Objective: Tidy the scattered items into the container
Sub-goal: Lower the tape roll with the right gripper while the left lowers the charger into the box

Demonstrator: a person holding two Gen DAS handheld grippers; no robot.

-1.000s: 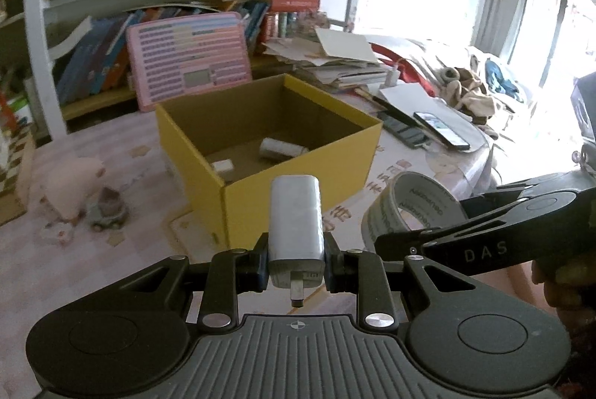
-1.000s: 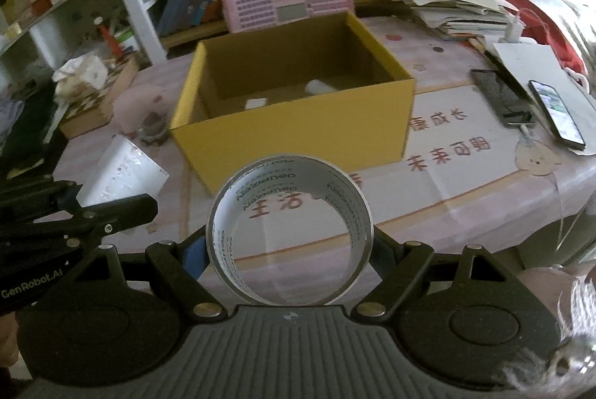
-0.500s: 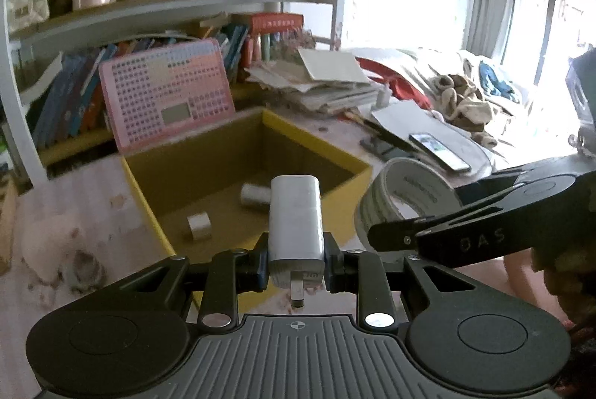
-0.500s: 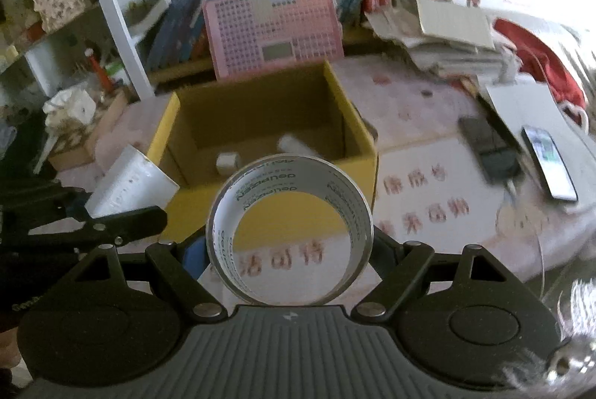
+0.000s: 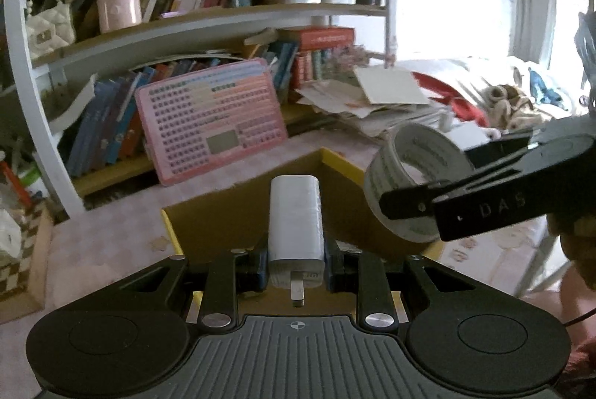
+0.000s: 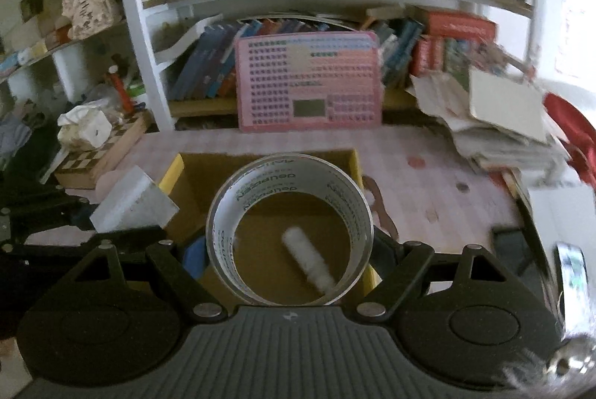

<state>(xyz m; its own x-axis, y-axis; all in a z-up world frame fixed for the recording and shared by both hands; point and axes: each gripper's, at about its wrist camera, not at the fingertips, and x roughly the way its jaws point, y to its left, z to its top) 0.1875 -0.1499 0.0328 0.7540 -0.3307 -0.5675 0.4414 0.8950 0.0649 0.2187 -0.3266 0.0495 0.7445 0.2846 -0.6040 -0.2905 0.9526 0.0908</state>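
Left gripper [image 5: 296,268] pinching white charger [image 5: 296,216] above yellow box's [image 6: 175,171] left edge; right gripper [image 6: 290,246] clamped across tape roll [image 6: 290,235] over box interior, white cylinder [image 6: 307,261] on box floor below

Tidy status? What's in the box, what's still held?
Done: a white cylinder already lies in the yellow box. In hand: left gripper holds the white charger, right gripper holds the tape roll, both over the box. Left: release both; other scattered items aren't visible.
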